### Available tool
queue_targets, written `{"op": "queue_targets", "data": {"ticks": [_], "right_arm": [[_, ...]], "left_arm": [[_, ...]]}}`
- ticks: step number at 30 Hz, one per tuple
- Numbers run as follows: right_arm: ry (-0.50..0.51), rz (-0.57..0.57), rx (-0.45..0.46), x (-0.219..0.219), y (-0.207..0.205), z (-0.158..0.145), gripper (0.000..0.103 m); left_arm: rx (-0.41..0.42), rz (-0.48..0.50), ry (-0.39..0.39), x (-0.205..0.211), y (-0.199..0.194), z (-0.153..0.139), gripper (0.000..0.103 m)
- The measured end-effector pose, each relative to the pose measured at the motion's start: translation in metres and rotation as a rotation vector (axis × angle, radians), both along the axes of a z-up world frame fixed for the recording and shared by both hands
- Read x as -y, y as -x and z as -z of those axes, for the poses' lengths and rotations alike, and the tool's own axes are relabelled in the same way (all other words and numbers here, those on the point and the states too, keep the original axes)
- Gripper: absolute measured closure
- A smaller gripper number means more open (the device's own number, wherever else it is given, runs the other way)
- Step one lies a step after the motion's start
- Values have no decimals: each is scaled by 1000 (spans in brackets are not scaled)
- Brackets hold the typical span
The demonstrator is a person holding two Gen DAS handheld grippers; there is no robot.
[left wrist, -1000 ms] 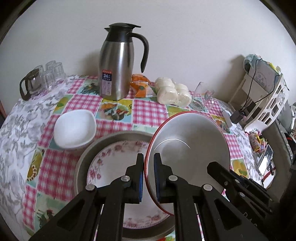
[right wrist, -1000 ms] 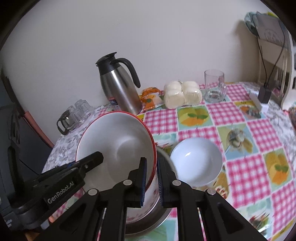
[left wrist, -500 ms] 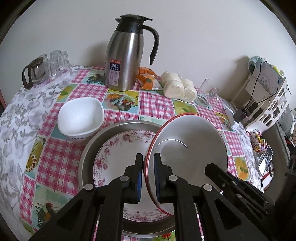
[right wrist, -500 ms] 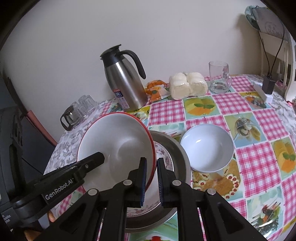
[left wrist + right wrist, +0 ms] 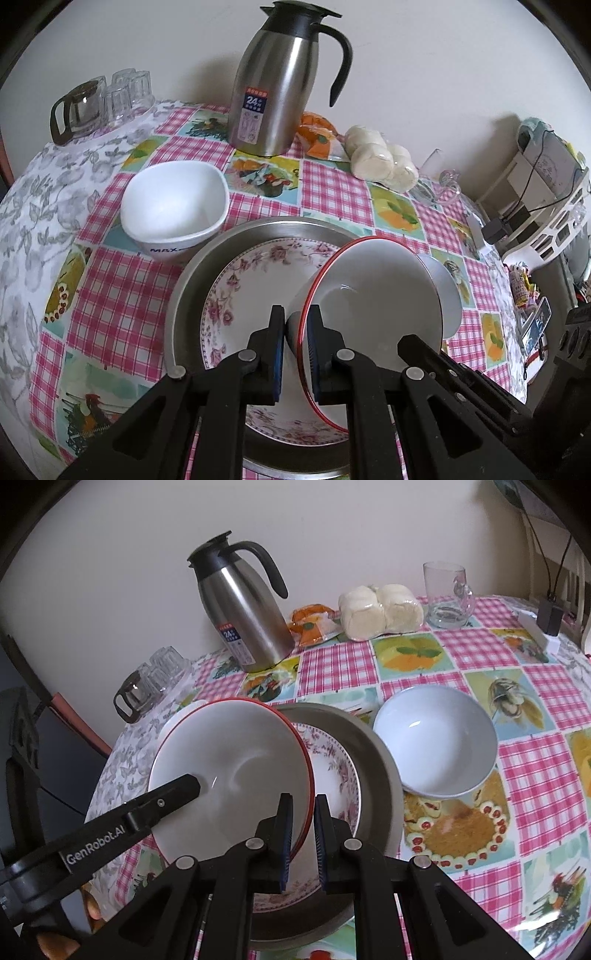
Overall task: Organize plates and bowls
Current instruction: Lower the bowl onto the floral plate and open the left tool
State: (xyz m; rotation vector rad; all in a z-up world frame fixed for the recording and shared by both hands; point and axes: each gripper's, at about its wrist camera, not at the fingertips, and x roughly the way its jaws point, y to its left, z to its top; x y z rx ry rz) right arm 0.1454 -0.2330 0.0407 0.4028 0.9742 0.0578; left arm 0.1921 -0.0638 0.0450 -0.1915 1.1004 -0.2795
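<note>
Red-rimmed bowl [image 5: 380, 314] up in the air between both tongs, tipped on its side over the floral plate [image 5: 251, 280]. Left gripper [image 5: 297, 314] clamped tight on the near rim, right gripper [image 5: 303, 801] pinching the opposite edge the same way, pads squeezed onto the rim with no visible gap.

Compared with a second ago: noticeably lower now, and closer in. Sitting well above the stack back then, hanging just over the plate at this point. Also rolled a bit, so more of the bowl's outer wall showing from the left wrist view. Can't tell yet whether the bottom edge is touching the plate, too much gripper in the way.

Meaning for the task: looks like the set-down phase, stacking this bowl onto the floral plate inside the steel pan [image 5: 192, 266]. Not released yet, so not done. Probably needs levelling out first, otherwise a tilted landing and some clatter.

Still out on the checked tablecloth [image 5: 554, 775]: square white bowl [image 5: 173, 203] just left of the pan, round pale bowl [image 5: 436, 738] just right of it. Guessing those go on next. Steel thermos [image 5: 277, 85] at the back, well apart from all this.
</note>
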Motion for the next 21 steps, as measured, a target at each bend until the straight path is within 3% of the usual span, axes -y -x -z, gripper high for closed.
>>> {"op": "queue_targets", "data": {"ticks": [21], "right_arm": [[22,-10,-14,-12,-15,15,88]], "left_arm": [[-43,-58,49,-13,-12,18,91]]}}
